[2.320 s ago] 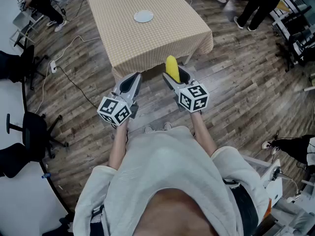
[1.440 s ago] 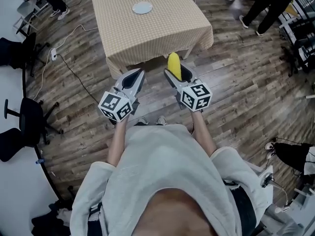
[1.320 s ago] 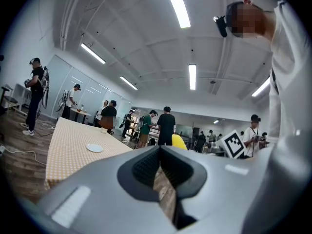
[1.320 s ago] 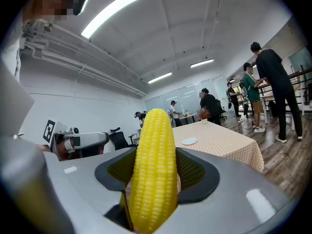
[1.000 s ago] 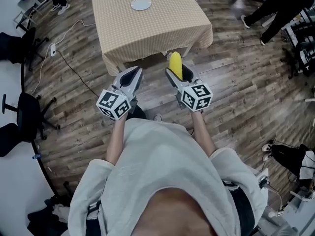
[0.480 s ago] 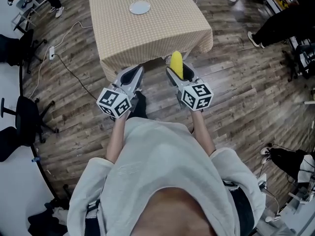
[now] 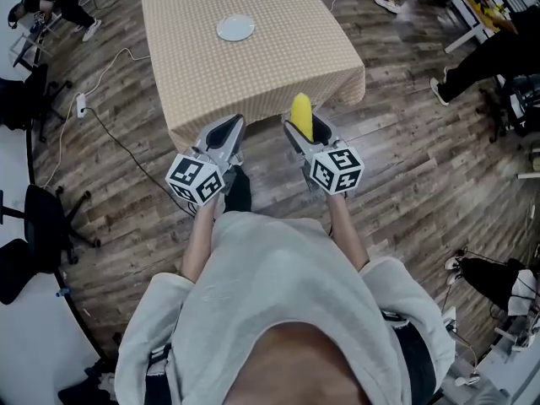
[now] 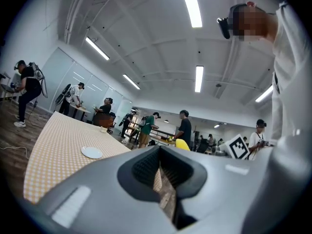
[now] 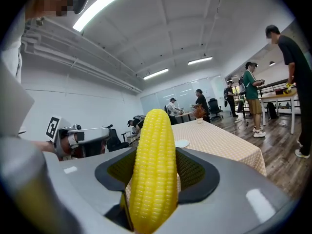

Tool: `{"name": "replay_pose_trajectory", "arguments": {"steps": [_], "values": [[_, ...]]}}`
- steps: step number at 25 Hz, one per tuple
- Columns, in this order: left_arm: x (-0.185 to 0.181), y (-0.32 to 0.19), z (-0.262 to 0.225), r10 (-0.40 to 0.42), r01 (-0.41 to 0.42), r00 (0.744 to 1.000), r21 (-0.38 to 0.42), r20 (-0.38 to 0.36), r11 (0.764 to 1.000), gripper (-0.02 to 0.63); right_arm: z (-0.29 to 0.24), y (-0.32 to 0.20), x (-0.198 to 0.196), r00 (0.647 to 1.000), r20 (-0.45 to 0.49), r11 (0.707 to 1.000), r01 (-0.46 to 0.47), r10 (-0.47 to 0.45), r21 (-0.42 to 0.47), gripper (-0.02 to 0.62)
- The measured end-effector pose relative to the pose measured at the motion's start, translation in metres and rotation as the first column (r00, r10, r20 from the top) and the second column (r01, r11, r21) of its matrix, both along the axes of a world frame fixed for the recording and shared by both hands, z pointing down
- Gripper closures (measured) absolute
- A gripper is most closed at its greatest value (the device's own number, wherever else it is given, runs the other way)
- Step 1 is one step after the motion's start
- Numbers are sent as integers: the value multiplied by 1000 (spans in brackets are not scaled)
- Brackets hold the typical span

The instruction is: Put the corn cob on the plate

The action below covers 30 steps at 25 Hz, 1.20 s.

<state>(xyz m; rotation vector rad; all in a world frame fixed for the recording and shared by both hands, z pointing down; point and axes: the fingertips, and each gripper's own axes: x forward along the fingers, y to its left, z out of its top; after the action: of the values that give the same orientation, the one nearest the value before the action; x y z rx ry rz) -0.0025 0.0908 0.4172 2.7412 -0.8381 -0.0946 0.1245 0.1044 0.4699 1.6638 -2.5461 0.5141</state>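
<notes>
A yellow corn cob (image 7: pixel 301 116) stands upright between the jaws of my right gripper (image 7: pixel 304 125), which is shut on it. In the right gripper view the corn cob (image 9: pixel 153 169) fills the middle, its tip above the jaws. A small white plate (image 7: pixel 235 28) lies on the table (image 7: pixel 253 78) with the beige checked cloth, toward its far half. Both grippers hover over the floor just short of the table's near edge. My left gripper (image 7: pixel 231 125) holds nothing and its jaws are together. From the left gripper view the plate (image 8: pixel 91 152) shows far left on the cloth.
Black office chairs (image 7: pixel 38 222) stand at the left, and a cable (image 7: pixel 114 133) with a power strip (image 7: pixel 82 105) runs over the wooden floor beside the table. People (image 7: pixel 498 53) and desks occupy the right and far side of the room.
The person has walked toward the table. Both grippers have come up to its near edge, the corn cob still in the right one.
</notes>
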Motion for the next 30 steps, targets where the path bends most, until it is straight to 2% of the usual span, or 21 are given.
{"name": "replay_pose_trajectory", "arguments": {"steps": [13,21,30], "values": [[-35,-163,-6,12,-12,1000,-24,-8,1000,598,-7,-158,-40,1000,-10,1000,5,-5,-25,342],[-59,-265,-26,14,-14,1000,4,-7,1000,598,-28,-260,-63,1000,-8,1000,11,-11,3,342],[-61,-346,-37,22,-22,1000,21,1,1000,598,-39,-343,-66,1000,-2,1000,-3,3,20,341]]}}
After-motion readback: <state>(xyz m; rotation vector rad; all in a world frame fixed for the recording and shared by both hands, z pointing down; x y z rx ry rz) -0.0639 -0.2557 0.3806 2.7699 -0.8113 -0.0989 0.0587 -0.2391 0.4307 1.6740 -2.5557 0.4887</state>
